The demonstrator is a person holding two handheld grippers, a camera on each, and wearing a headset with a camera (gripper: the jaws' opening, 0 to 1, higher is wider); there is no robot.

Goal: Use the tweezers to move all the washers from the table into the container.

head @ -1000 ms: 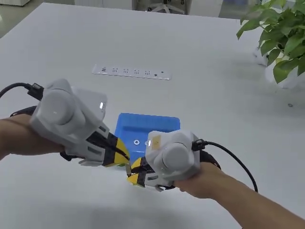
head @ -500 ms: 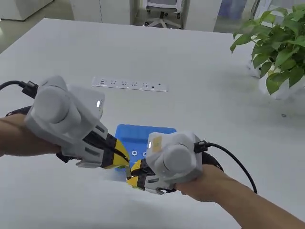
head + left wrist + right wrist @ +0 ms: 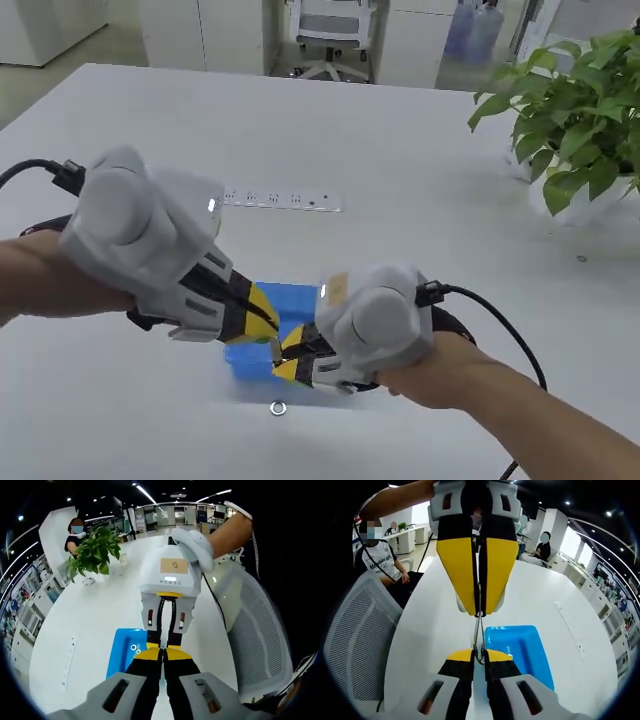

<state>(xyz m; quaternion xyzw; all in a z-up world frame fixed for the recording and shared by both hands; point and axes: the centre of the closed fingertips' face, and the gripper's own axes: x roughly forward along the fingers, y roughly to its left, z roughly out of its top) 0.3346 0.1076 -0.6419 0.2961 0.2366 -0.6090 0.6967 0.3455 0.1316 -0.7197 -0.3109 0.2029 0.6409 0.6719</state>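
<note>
Left gripper (image 3: 479,611) comes in from the top of the right gripper view with its two yellow-padded jaws pressed almost together, nipping the upper end of the tweezers (image 3: 477,630). Right gripper (image 3: 479,656) meets it tip to tip, its own yellow and black jaws closed on the lower end of the same thin metal tool. The tweezers form a slim, shiny strip running straight between the two pairs of tips.

In the head view the left gripper (image 3: 262,318) and right gripper (image 3: 288,362) face each other nose to nose, directly above the near part of the container (image 3: 250,358), a shallow, rectangular blue plastic tray with rounded corners. One washer (image 3: 277,407), a small flat metal ring, lies on the smooth white table (image 3: 420,200), just outside the tray's near edge and just below the right gripper's tips.

From the left gripper view, two more washers (image 3: 134,649) sit inside the container (image 3: 119,655), beside the joined tips. A white power strip (image 3: 285,199) lies farther back, and a leafy green plant (image 3: 570,110) stands at the far right.
</note>
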